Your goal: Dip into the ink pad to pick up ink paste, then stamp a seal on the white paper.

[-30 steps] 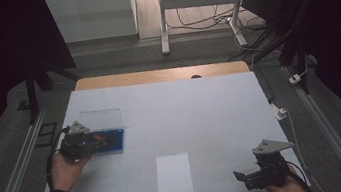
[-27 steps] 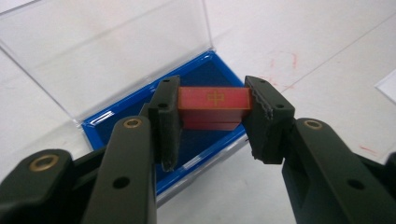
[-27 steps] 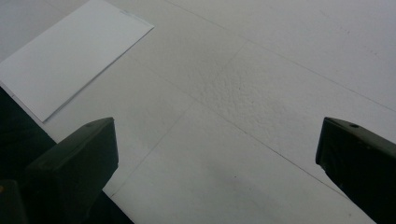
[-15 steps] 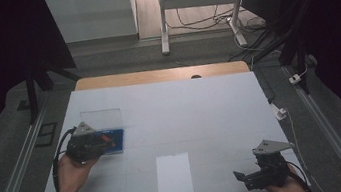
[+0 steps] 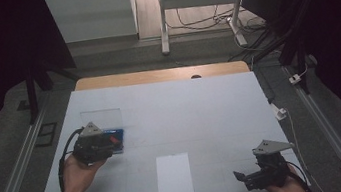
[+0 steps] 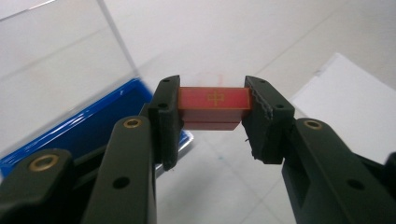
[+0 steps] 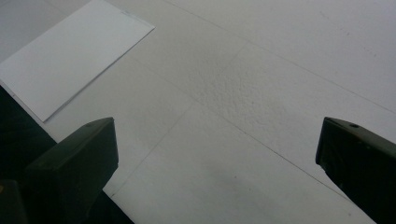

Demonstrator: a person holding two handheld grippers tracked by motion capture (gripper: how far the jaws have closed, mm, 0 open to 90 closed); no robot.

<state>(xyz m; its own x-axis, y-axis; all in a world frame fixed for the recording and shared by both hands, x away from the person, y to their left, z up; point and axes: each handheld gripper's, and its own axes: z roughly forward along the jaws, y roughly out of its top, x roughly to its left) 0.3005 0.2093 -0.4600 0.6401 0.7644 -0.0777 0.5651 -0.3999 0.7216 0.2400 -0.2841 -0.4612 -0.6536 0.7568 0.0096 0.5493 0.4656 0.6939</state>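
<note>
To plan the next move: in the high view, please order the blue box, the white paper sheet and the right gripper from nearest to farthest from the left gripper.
1. blue box, beside the left gripper.
2. white paper sheet, front centre.
3. right gripper, front right corner.

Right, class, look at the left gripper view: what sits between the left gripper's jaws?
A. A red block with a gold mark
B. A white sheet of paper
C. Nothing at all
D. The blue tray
A: the left gripper is shut on a red block bearing a gold mark, both jaws pressing its ends; the blue tray lies behind and below it, and the white sheet is off to the side.
</note>
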